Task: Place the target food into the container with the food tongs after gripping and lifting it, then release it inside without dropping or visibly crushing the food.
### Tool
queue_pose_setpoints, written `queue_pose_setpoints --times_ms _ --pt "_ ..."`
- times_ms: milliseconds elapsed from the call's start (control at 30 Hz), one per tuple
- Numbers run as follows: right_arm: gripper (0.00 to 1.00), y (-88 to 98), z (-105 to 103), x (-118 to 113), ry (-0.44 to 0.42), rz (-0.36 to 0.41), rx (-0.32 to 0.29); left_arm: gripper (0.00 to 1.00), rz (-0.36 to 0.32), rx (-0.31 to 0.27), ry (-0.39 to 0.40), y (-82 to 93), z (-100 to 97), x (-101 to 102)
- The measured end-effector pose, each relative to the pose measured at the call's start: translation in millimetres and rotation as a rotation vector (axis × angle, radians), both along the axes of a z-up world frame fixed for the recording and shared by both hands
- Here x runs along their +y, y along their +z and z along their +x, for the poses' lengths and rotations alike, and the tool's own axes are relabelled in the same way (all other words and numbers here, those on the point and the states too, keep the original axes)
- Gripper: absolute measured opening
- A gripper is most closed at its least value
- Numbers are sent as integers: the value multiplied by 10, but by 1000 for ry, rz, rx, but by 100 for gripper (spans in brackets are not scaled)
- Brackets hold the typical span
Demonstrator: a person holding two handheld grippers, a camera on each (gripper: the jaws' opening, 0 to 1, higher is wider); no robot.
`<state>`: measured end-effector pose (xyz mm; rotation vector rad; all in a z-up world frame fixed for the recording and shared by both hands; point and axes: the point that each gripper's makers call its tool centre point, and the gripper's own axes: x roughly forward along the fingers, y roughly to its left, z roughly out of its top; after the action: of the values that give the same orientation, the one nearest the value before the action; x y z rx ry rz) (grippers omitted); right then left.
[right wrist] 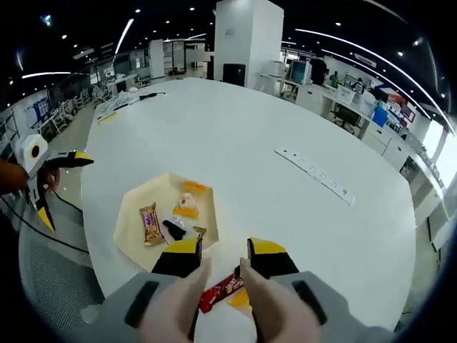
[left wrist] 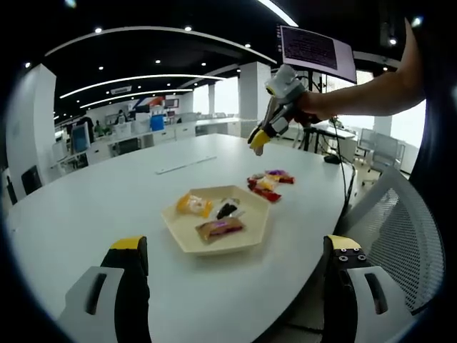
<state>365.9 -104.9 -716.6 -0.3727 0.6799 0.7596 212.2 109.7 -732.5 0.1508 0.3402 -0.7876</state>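
A broad, smooth white tabletop (left wrist: pixel 107 200) with a rounded edge carries a shallow, cream-coloured hexagonal tray (left wrist: pixel 187 236) of matte finish. In the tray lie three glossy wrapped snacks: a crinkled orange-yellow packet (left wrist: pixel 194 204), a small dark one (left wrist: pixel 227 209) and a flat tan-and-purple bar (left wrist: pixel 219 228). Just beyond the tray, apart from it, sits a loose heap of red, yellow and purple wrapped snacks (left wrist: pixel 269 184) on the bare tabletop. In the right gripper view the right claw (right wrist: pixel 223 252) stands above this heap, its yellow-tipped black jaws narrowly parted with a shiny red bar (right wrist: pixel 220 291) below the gap; whether they touch it I cannot tell. The left claw (left wrist: pixel 235 254) is spread wide, holding nothing, facing the tray
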Motion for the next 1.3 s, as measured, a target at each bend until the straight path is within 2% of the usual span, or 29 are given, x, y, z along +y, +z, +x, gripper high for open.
queue_pose_setpoints --times_ms 267,867,967,1033,1133,1300 --pt "25 -176 32 -190 -113 -15 2 99 -1 0 2 6 -4 -1" --pt "25 -700 -56 -212 -223 -10 68 99 -4 6 0 -2 -14 -6" --pt "26 -795 -73 -190 -255 15 101 99 -3 8 -1 -6 -15 -6" --pt "26 -823 -50 -234 -272 -4 83 99 -5 7 3 -3 -13 -1" --pt "26 -875 -64 -240 -301 16 104 99 -4 9 4 -5 -16 -1" --pt "26 -934 -87 -253 -306 -3 106 99 -3 9 2 -5 -17 -6"
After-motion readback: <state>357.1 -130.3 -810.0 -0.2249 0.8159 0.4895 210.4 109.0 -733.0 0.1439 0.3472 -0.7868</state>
